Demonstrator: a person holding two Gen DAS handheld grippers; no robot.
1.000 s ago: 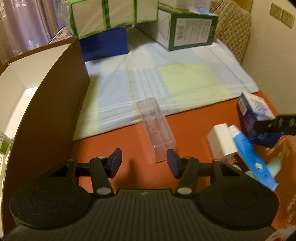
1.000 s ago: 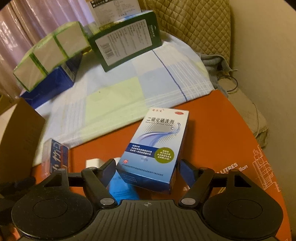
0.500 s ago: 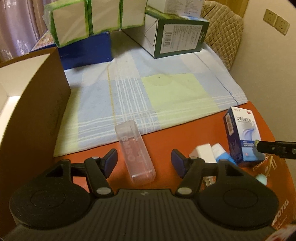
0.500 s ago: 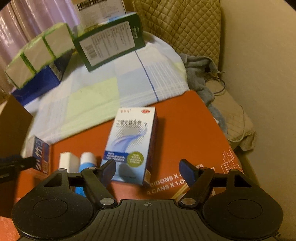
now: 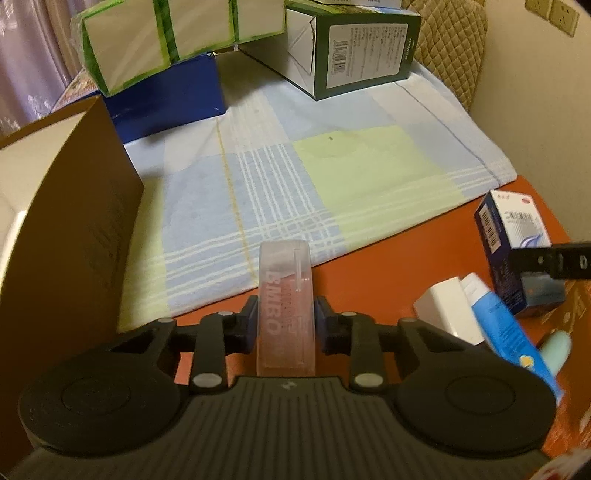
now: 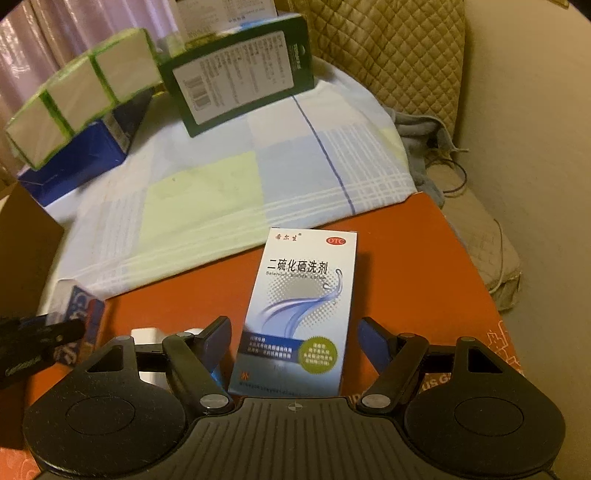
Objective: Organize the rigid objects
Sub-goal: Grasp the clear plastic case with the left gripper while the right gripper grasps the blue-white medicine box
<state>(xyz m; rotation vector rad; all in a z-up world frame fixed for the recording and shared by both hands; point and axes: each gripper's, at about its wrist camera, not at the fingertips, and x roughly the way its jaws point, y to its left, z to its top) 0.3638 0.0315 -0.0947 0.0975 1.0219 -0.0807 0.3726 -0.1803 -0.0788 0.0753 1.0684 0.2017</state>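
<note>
While my left gripper [image 5: 285, 320] is closing, its two blue pads press on the sides of a clear plastic case [image 5: 285, 295]. The case has pale letters on it. It lies long-ways between my fingers, with its far end on the edge of a checked cloth [image 5: 332, 177] and its near end over the orange board [image 5: 354, 277].

To the left stands a big brown cardboard box [image 5: 77, 229], open at the top. To the right I see a white block [image 5: 448, 310] and a blue tube [image 5: 506, 332] touching each other, and past them a blue and white medicine box [image 5: 517, 236].

My right gripper [image 6: 293, 341] is spread wide. The medicine box [image 6: 299, 314] stands upright between its fingers, but the pads are apart from it on both sides, so nothing is grasped there. The box sits on the orange board [image 6: 406, 266], just in front of the cloth [image 6: 221, 177].

At the back of the cloth are a dark blue box [image 5: 166, 92], a green and white pack [image 5: 177, 33] lying on top of it, and a dark green carton [image 5: 354, 55] beside them.
</note>
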